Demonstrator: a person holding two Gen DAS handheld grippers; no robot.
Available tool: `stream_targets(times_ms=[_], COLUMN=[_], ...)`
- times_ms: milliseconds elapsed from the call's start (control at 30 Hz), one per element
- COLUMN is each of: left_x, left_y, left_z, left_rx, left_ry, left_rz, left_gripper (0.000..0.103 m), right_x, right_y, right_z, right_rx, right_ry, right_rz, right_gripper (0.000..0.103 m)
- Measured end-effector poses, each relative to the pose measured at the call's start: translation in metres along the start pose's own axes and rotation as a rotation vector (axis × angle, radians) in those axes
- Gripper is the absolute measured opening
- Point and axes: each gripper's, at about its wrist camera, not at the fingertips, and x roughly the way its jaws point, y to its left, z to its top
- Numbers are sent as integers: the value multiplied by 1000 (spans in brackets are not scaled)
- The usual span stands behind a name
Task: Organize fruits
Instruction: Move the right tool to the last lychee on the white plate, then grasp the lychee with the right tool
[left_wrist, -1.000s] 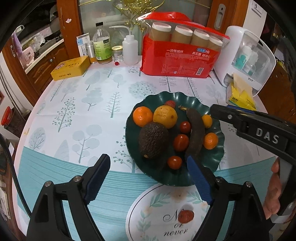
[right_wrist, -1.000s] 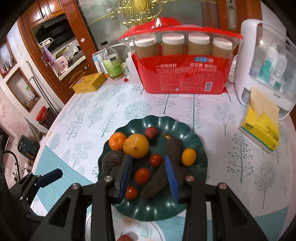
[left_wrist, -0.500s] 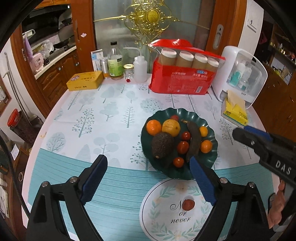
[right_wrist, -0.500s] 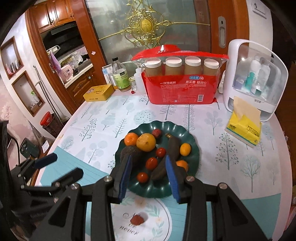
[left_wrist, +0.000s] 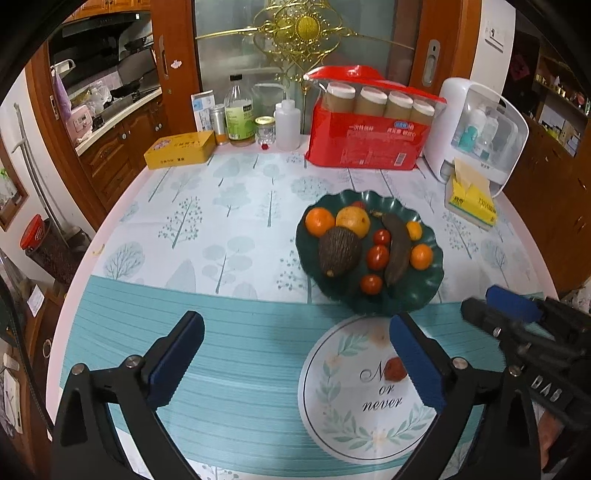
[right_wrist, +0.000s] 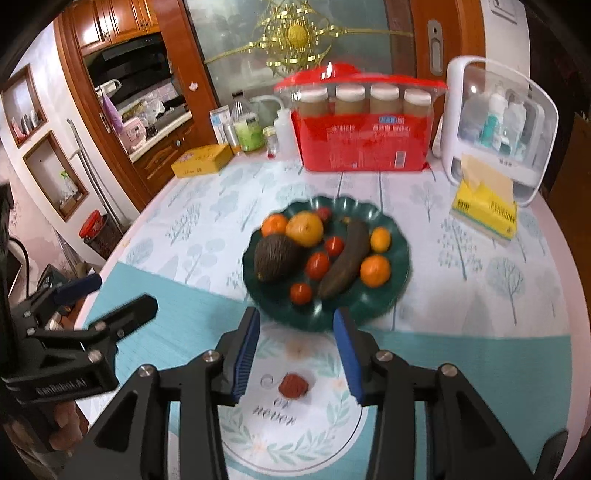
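A dark green plate (left_wrist: 373, 306) (right_wrist: 400, 251) holds an avocado (left_wrist: 338, 251) (right_wrist: 275, 257), oranges (left_wrist: 319, 221), a yellow fruit (right_wrist: 306, 229), a dark banana (left_wrist: 399, 251) (right_wrist: 345, 264) and several small tomatoes (right_wrist: 317, 265). A small red fruit (left_wrist: 395, 369) (right_wrist: 293, 384) lies alone on the round white mat (left_wrist: 332, 398) (right_wrist: 306, 435) in front of the plate. My left gripper (left_wrist: 295, 358) is open and empty, low over the near tablecloth. My right gripper (right_wrist: 296, 354) is open and empty, just above the red fruit.
A red pack of cups (left_wrist: 367, 122), a white dispenser box (left_wrist: 480, 129), yellow tissue pack (left_wrist: 472, 201), yellow tin (left_wrist: 181, 149) and bottles (left_wrist: 240, 110) line the table's far edge. The round table's edge curves at left and right.
Both grippers have pulled back and up from the plate toward the near edge. The round mat and the red fruit now show in full.
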Motion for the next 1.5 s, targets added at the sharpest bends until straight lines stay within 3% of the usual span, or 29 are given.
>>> stream_targets(times_ms=[500, 1100, 1233, 1500], left_x=[52, 89, 94, 102], left_y=[0, 15, 16, 15], left_z=[-50, -68, -69, -69], left_rx=[14, -57, -61, -66], left_ry=[108, 205, 216, 247], left_rz=[30, 42, 43, 26], left_gripper=[100, 100, 100, 100], right_x=[58, 107, 112, 112], right_y=[-2, 5, 8, 12], right_z=[-68, -79, -80, -81], right_rx=[38, -11, -32, -61], right_ry=[130, 185, 188, 182], right_rz=[-2, 12, 0, -6], right_gripper=[42, 42, 34, 32])
